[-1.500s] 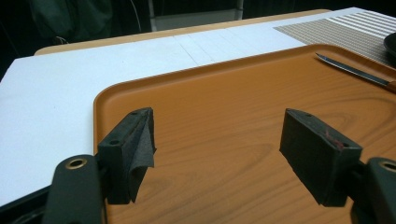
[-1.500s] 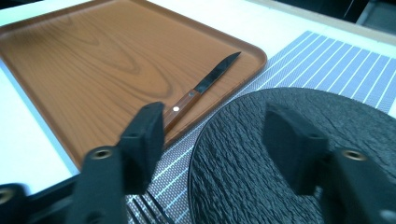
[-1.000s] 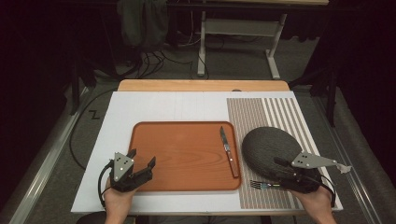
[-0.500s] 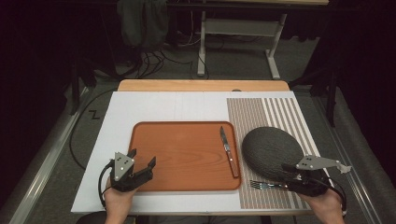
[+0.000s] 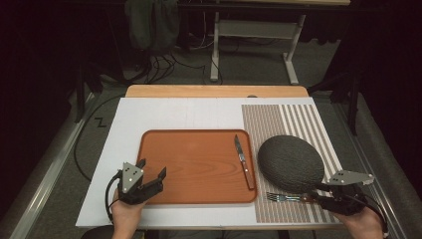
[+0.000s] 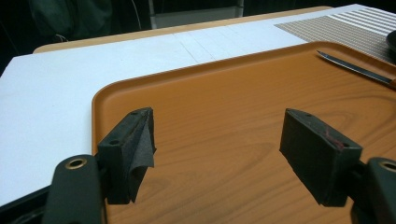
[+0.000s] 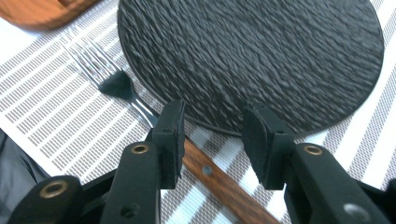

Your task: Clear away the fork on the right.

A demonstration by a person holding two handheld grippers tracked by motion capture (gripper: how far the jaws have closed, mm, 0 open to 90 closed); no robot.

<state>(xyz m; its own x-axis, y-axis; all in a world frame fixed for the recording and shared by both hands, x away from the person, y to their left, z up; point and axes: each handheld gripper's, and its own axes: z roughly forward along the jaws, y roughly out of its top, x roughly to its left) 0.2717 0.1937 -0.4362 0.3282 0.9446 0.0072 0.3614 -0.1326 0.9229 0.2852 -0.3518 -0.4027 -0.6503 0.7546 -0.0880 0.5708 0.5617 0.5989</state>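
A fork [image 5: 286, 197] with a wooden handle lies on the striped placemat [image 5: 293, 119], just in front of a dark, rough round plate [image 5: 290, 163]. My right gripper [image 5: 318, 197] is low at the fork's handle end. In the right gripper view the handle [image 7: 210, 172] runs slantwise between the pads of this gripper [image 7: 212, 116]. Its jaws have just been closing and a gap still shows on both sides. The tines [image 7: 84, 60] point away beside the plate [image 7: 252, 56]. My left gripper [image 5: 152, 168] [image 6: 217, 126] hangs open and empty over the orange tray's [image 5: 194, 164] near left corner.
A knife [image 5: 243, 162] [image 6: 355, 69] with a wooden handle lies along the tray's right side. Tray and placemat rest on a white board [image 5: 174, 112] over a wooden tabletop [image 5: 214, 91]. Cables and table legs stand on the floor behind.
My right gripper has slid right and toward the near edge, from the plate's rim to the fork handle, and its jaws have narrowed. The left gripper has not moved.
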